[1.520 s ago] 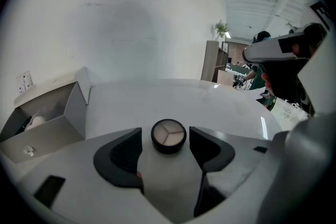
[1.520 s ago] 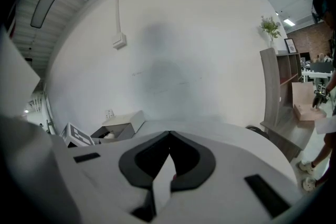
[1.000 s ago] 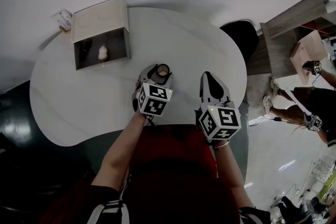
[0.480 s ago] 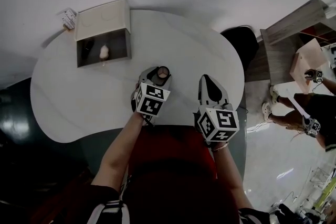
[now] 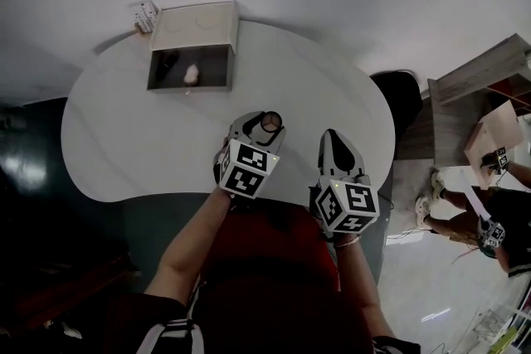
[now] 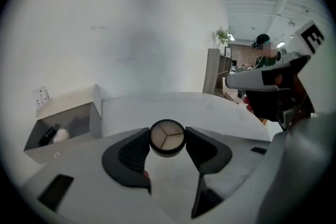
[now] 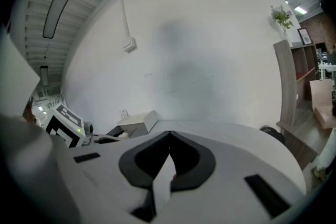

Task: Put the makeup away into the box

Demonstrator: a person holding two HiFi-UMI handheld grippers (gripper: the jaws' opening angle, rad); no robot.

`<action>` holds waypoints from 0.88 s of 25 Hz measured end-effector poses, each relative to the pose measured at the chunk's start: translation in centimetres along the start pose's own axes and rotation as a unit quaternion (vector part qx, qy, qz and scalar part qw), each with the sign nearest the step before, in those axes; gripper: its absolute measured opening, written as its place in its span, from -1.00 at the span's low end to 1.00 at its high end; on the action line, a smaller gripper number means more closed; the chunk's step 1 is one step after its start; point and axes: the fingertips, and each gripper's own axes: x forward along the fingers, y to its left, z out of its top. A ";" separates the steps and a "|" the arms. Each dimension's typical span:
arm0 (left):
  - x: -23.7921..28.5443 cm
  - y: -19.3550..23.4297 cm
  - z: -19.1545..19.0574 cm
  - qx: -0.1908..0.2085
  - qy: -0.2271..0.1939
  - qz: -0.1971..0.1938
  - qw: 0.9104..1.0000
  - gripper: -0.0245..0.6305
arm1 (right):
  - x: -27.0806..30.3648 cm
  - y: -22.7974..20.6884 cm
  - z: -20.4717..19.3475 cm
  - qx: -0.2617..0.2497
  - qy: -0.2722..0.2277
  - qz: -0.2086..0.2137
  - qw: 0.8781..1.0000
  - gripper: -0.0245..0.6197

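Up comes left gripper (image 5: 266,126) since a second ago, jaws just closed in, now clamped on round compact (image 6: 167,138), clear of table (image 5: 141,145). Right gripper (image 7: 169,136) idle just beside, jaws together, nothing held. Step in hand: carry after pickup. Box (image 5: 199,27) sits at table's far edge, open side facing us, pale puff (image 5: 191,75) already inside. Next move calls for reach forward and left, level compact with opening, then release inside.
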 end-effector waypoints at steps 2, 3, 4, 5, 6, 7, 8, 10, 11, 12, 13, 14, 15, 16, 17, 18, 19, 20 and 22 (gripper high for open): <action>-1.2 1.2 0.4 -0.007 -0.009 0.016 1.000 -0.21 | 0.3 0.8 0.1 -0.007 -0.001 0.014 1.000 -0.89; -1.8 1.8 0.5 -0.011 -0.013 0.024 1.000 -0.21 | 0.4 1.2 0.1 -0.009 -0.001 0.020 1.000 -0.89; -2.3 2.6 0.5 -0.016 -0.016 0.031 0.999 -0.21 | 0.6 1.6 0.2 -0.010 -0.002 0.025 1.000 -0.89; -2.8 3.4 0.6 -0.019 -0.018 0.039 0.999 -0.21 | 0.9 2.1 0.4 -0.012 -0.003 0.030 0.999 -0.89; -3.4 4.2 0.6 -0.021 -0.020 0.047 0.998 -0.21 | 1.1 2.5 0.5 -0.013 -0.004 0.035 0.999 -0.89; -3.9 5.0 0.7 -0.023 -0.021 0.055 0.998 -0.21 | 1.4 3.0 0.7 -0.014 -0.005 0.040 0.999 -0.89; -4.5 5.9 0.7 -0.024 -0.021 0.064 0.997 -0.21 | 1.6 3.5 0.8 -0.015 -0.006 0.044 0.999 -0.89; -5.5 7.4 0.9 -0.025 -0.022 0.078 0.996 -0.21 | 2.2 4.5 1.0 -0.017 -0.006 0.051 0.999 -0.89; -5.9 8.3 0.9 -0.025 -0.023 0.084 0.996 -0.21 | 2.5 5.0 1.0 -0.018 -0.005 0.054 0.998 -0.89; -6.2 9.1 0.9 -0.025 -0.024 0.088 0.996 -0.21 | 2.8 5.5 1.0 -0.020 -0.004 0.056 0.998 -0.89; -6.5 9.8 0.8 -0.025 -0.024 0.092 0.995 -0.21 | 3.1 6.0 1.0 -0.022 -0.003 0.058 0.998 -0.89; -6.8 10.6 0.8 -0.025 -0.024 0.095 0.995 -0.21 | 3.5 6.6 1.0 -0.023 -0.002 0.059 0.998 -0.89; -6.9 11.4 0.7 -0.024 -0.023 0.099 0.995 -0.21 | 3.8 7.1 1.0 -0.024 -0.002 0.061 0.998 -0.89; -7.1 12.1 0.7 -0.023 -0.023 0.102 0.994 -0.21 | 4.1 7.6 1.0 -0.024 -0.001 0.062 0.998 -0.89; -7.1 12.8 0.6 -0.023 -0.022 0.105 0.994 -0.21 | 4.4 8.1 1.0 -0.025 0.001 0.063 0.998 -0.89; -7.2 13.4 0.6 -0.023 -0.020 0.107 0.994 -0.21 | 4.8 8.5 1.0 -0.025 0.002 0.063 0.998 -0.89; -7.1 14.0 0.6 -0.022 -0.019 0.108 0.994 -0.21 | 5.1 8.9 1.0 -0.025 0.003 0.062 0.998 -0.89; -7.1 14.6 0.7 -0.021 -0.018 0.108 0.994 -0.21 | 5.5 9.2 1.0 -0.025 0.003 0.061 0.998 -0.89; -6.8 15.8 0.9 -0.018 -0.015 0.106 0.994 -0.21 | 6.3 10.1 1.0 -0.027 0.005 0.060 0.998 -0.89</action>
